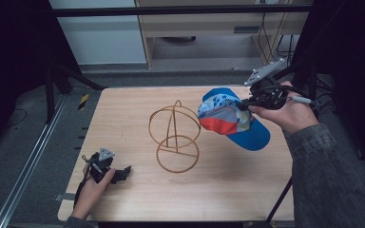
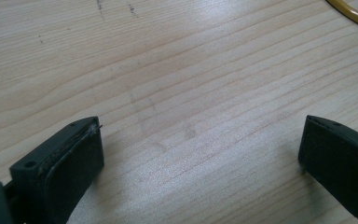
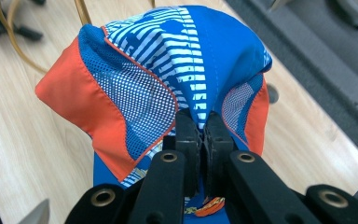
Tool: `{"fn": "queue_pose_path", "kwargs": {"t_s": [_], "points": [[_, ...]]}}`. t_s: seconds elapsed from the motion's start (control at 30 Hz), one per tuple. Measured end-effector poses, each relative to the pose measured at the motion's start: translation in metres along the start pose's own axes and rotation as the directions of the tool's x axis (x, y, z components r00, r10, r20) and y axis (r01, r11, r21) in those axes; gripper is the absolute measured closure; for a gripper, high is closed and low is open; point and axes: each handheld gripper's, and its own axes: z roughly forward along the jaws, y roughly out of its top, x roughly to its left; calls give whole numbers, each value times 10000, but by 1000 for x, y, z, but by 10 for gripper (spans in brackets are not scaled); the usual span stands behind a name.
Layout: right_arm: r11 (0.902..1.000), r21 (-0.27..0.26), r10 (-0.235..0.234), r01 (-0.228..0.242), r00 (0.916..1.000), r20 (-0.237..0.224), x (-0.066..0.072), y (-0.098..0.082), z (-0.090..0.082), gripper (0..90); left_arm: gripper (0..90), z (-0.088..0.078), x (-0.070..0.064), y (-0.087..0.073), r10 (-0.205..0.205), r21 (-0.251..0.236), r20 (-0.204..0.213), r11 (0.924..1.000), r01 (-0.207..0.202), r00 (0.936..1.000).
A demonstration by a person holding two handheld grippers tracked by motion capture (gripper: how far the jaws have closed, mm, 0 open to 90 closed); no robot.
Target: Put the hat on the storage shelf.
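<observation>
A light wooden table [image 1: 218, 190] fills the scene. Near its middle stands a gold wire hat stand [image 1: 175, 137], a round base ring with a hooped globe frame above it, bare of any hat. Just to its right, lifted off the table and apparently not touching the frame, hangs a blue, orange and white striped baseball cap [image 1: 228, 118], its blue brim pointing toward the person. The right gripper [image 3: 201, 135] pinches the cap's crown fabric, jaws closed tight on it, the right hand [image 1: 290, 113] reaching in from the table's far right edge. The cap seems picked up but not yet set on the stand. The left gripper [image 1: 122, 172] rests low at the near left corner, jaws spread wide, holding nothing.
</observation>
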Motion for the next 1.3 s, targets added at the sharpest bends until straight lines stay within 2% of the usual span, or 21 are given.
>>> {"fn": "queue_pose_path", "kwargs": {"t_s": [0.2, 0.5, 0.8, 1.07, 1.3], "points": [[9972, -741, 107, -94, 9998, 166, 6, 19, -13, 877, 0, 0, 0, 0, 7, 31, 17, 10000, -7, 10000], [9882, -1525, -120, 158, 9996, 259, 20, 51, -20, 878, 0, 0, 0, 0, 5, 30, 18, 10000, -5, 10000], [9786, -2036, -260, 284, 9996, 149, 36, 74, -6, 878, 0, 0, 0, 0, 5, 30, 19, 10000, -5, 10000], [9714, -2326, -479, 472, 9988, 25, 50, 87, 9, 878, 0, 0, 0, 0, 4, 32, 22, 10000, -5, 10000], [9646, -2600, -524, 442, 9983, -250, 59, 97, 16, 878, 0, 0, 0, 0, -20, 15, 17, 10000, 20, 10000]]}}
